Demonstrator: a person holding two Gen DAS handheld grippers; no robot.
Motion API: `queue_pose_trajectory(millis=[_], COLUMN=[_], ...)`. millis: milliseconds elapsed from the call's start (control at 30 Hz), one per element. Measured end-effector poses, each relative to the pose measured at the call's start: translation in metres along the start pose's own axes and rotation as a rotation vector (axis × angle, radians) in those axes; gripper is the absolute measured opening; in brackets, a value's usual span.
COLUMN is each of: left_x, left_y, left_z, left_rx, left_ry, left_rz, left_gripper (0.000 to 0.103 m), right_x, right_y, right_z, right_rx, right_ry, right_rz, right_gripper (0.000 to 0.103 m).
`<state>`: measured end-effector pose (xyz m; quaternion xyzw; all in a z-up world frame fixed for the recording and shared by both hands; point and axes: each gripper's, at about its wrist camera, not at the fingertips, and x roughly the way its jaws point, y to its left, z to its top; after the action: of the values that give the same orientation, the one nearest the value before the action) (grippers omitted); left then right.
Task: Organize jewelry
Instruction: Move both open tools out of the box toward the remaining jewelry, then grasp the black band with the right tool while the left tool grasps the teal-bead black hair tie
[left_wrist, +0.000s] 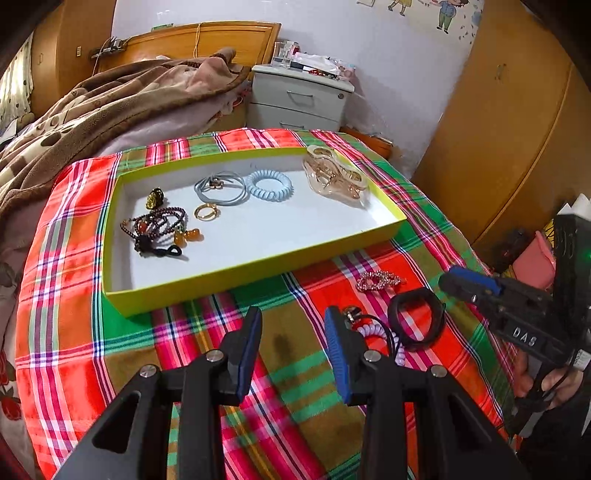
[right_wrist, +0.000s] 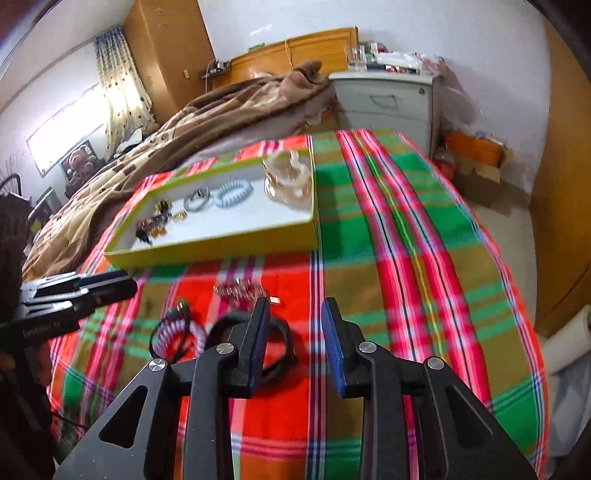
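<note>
A yellow-green tray on the plaid cloth holds a clear hair claw, a blue coil hair tie, a grey cord loop, a gold ring and a dark bead bracelet. On the cloth in front lie a rhinestone clip, a black band and a lilac coil tie. My left gripper is open and empty, left of these. My right gripper is open and empty above the black band.
The plaid cloth covers a small table. A bed with a brown blanket lies to the left. A white nightstand stands behind. A wooden wardrobe is to the right.
</note>
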<state>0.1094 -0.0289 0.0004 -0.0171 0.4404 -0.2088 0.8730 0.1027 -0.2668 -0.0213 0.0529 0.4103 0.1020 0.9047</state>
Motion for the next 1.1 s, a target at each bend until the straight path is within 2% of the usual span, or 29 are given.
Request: queue_pose_trajectory(millis=[167,567,667,833,1100], left_x=[-0.001,-0.005,-0.005,-0.004,0.003], left_y=[0.001,0.007,0.007,0.004,-0.004], left_z=[-0.006,-0.015,-0.016,-0.016,-0.016], left_rx=[-0.011,-0.031,-0.036,-0.031,-0.018], left_ry=[0.004,0.011,0.016,0.022,0.042], left_rz=[0.0,0.019,0.025,0.025,0.027], left_gripper=[0.037,0.037,0.037,0.037,0.037], right_x=[0.005,0.013,0.013,0.009,-0.001], right_y=[0.007,0.015,0.016,0.014,0.008], right_z=[-0.009,-0.015,-0.016,-0.017,-0.019], right_rx=[-0.018,-0.049,-0.051,-0.051,-0.043], right_ry=[0.031,0.071,0.07,0.058,0.021], right_rz=[0.018,-0.022,-0.023,-0.033,-0.029], right_gripper=[0.03,0.03,0.027,0.015,0.013])
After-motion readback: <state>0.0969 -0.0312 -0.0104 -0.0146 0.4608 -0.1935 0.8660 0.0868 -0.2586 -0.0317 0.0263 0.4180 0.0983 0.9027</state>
